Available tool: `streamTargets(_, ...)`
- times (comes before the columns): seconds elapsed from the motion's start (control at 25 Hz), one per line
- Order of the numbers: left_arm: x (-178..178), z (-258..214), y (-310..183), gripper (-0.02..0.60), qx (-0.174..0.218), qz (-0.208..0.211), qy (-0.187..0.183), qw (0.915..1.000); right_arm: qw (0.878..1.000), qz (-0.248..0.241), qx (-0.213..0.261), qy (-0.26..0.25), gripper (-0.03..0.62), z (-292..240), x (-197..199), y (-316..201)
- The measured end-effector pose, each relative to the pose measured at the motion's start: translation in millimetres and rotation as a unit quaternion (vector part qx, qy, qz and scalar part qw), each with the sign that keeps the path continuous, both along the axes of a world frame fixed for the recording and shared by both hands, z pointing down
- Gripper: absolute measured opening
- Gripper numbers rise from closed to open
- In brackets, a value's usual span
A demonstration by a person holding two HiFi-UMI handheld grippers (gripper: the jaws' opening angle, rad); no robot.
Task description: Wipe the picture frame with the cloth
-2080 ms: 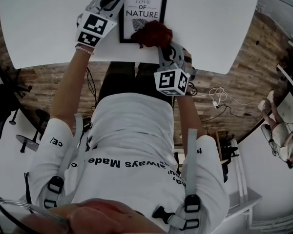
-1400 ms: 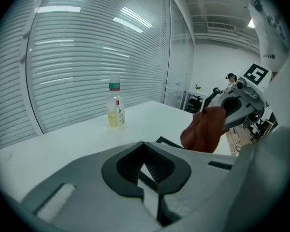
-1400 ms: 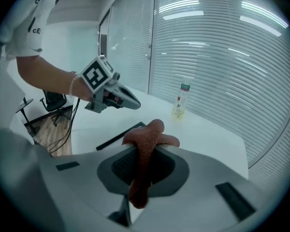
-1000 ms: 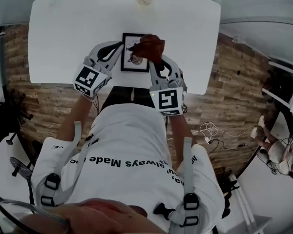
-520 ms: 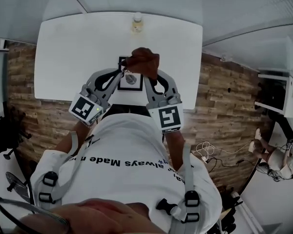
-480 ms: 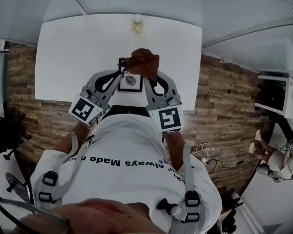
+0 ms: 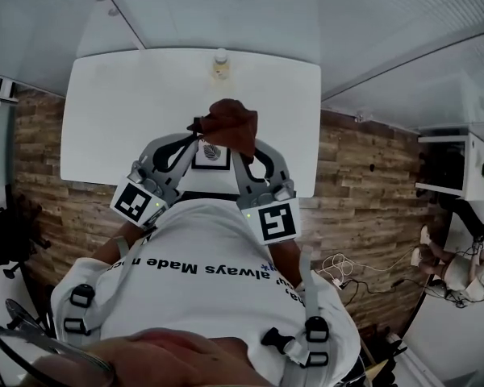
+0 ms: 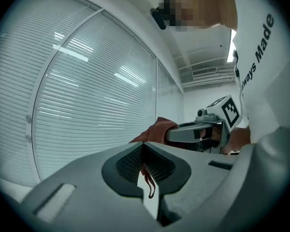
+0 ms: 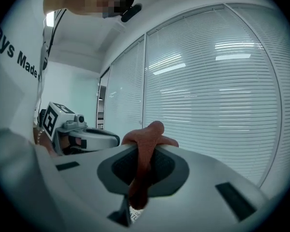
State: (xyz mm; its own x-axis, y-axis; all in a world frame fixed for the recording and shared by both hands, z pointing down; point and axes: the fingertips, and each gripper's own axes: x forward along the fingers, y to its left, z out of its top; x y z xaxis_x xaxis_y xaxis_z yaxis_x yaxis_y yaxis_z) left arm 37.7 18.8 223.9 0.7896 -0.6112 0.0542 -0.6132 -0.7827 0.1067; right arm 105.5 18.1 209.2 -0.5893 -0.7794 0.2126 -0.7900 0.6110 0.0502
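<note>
The black picture frame [image 7: 210, 156] with a white print lies flat on the white table [image 7: 113, 111], near its front edge. The dark red cloth [image 7: 228, 126] hangs bunched above the frame, between the two gripper tips. My right gripper [image 7: 242, 145] is shut on the cloth [image 9: 147, 134], which bulges over its jaws, and a bit of the print shows through the gap below. My left gripper [image 7: 196, 134] is shut on a corner of the cloth [image 8: 159, 129], with a red thread showing between its jaws. Both grippers [image 8: 144, 146] [image 9: 144, 151] point towards each other.
A small bottle [image 7: 219, 63] stands at the table's far edge. Window blinds [image 9: 217, 81] fill the wall behind the table. A wooden floor [image 7: 363, 176] lies on both sides, with a white cabinet [image 7: 456, 164] at the right.
Both grippers have risen off the table with the cloth, which no longer rests on the frame. The left gripper left the frame's edge and closed in on the cloth. The head view has pulled back.
</note>
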Motion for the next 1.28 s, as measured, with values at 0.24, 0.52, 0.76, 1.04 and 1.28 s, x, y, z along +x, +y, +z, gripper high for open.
streamTargets(0.24,-1.6,-12.1,-0.2,0.003,0.012,-0.010,0.003,0.9999,1.000,0.005,0.009,-0.015,0.015,-12.4,2.5,-0.7)
streamTargets(0.52,-3.5,-15.3,-6.5,0.003,0.028,-0.004,-0.001,0.9996,1.000,0.003,0.019,-0.013,0.015,-19.0,-1.9,-7.3)
streamTargets(0.76,-1.2,-19.6,-8.9,0.003,0.019,-0.010,0.008,0.9997,1.000,0.002,0.019,-0.013,0.015,-18.6,-4.0,-8.8)
streamTargets(1.04,-3.5,-18.3,-9.3,0.003,0.018,-0.010,0.010,0.9997,1.000,0.001,0.023,-0.009,0.015,-18.7,-7.7,-9.1)
streamTargets(1.28,-3.2,-19.2,-8.0,0.003,0.043,0.004,0.015,0.9990,1.000,0.003,0.023,-0.007,0.015,-18.4,-6.3,-10.6)
